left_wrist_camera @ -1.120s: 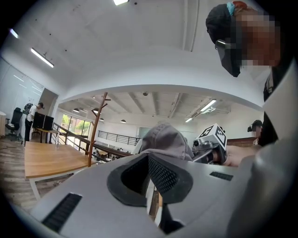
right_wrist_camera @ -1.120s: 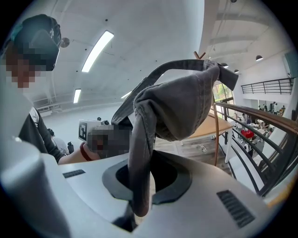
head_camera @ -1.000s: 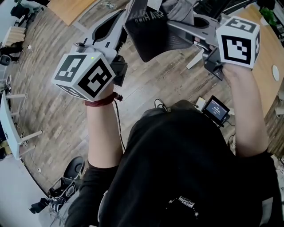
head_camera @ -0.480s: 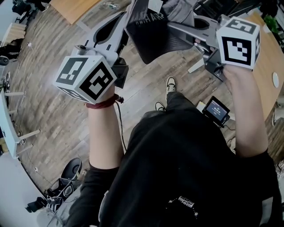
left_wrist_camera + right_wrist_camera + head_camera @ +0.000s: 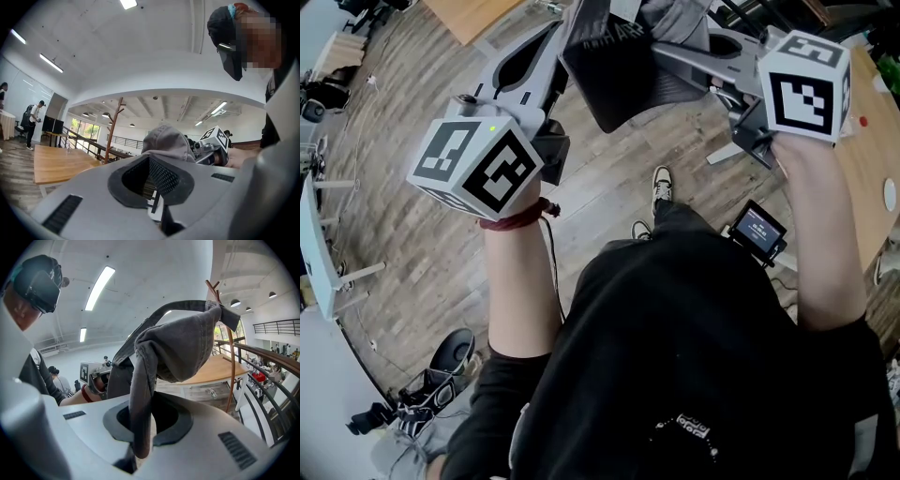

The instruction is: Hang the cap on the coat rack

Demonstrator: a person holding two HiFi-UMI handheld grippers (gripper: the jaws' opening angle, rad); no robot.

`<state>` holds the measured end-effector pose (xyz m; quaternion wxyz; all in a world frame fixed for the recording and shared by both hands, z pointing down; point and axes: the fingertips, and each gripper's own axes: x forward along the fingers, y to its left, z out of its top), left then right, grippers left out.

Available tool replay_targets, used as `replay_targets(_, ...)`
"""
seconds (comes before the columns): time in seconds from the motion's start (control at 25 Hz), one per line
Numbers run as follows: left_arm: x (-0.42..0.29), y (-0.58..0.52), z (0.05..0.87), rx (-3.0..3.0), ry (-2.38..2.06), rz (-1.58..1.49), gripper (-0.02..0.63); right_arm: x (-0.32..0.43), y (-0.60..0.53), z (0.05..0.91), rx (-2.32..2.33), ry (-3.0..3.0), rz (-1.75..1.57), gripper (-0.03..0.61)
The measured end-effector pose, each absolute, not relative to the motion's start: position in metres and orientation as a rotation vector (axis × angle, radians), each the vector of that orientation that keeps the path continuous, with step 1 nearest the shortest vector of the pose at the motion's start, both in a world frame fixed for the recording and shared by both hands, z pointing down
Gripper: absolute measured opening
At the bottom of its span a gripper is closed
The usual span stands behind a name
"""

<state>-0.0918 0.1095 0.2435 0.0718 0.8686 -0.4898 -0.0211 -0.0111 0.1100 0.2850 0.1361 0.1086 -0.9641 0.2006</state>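
Grey denim makes up the cap (image 5: 183,348), which is held in the air between the two claws, in front of the person and above the wooden floor (image 5: 609,178). The right claw (image 5: 140,427) is closed on a fold of the cap's rim. The cloth is pinched between its pads and runs up out of the jaws into the crown. The left claw (image 5: 152,183) is closed too, on the cap's opposite edge, with a white label showing at the pinch and the grey crown bulging just beyond its tips. In the head view the cap's dark inner side faces the camera, stretched between both claws at the top of the frame.

Well apart from the cap stands the coat rack (image 5: 229,348), a slim brown wooden pole with short branching pegs at its top, beside a wooden counter (image 5: 211,369). The cap is not yet on any peg.

A red band (image 5: 520,216) circles the left wrist. Below the arms a pale shoe (image 5: 661,183) rests on the floor, and a small device with a lit screen (image 5: 757,230) shows just under the right forearm.
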Motion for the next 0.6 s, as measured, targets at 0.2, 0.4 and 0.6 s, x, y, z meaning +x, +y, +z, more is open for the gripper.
replay_targets(0.2, -0.092, 0.082, 0.248, 2.593, -1.487, -0.055, 0.005, -0.013, 0.082, 0.289, 0.286, -2.787, 0.589, 0.04)
replay_targets(0.4, -0.097, 0.046, 0.242, 2.585, -1.504, -0.066, 0.005, -0.014, 0.045, 0.287, 0.275, -2.782, 0.603, 0.04)
replay_targets(0.6, -0.086, 0.005, 0.232, 2.581, -1.512, -0.069, 0.005, -0.004, 0.003, 0.277, 0.261, -2.782, 0.606, 0.04)
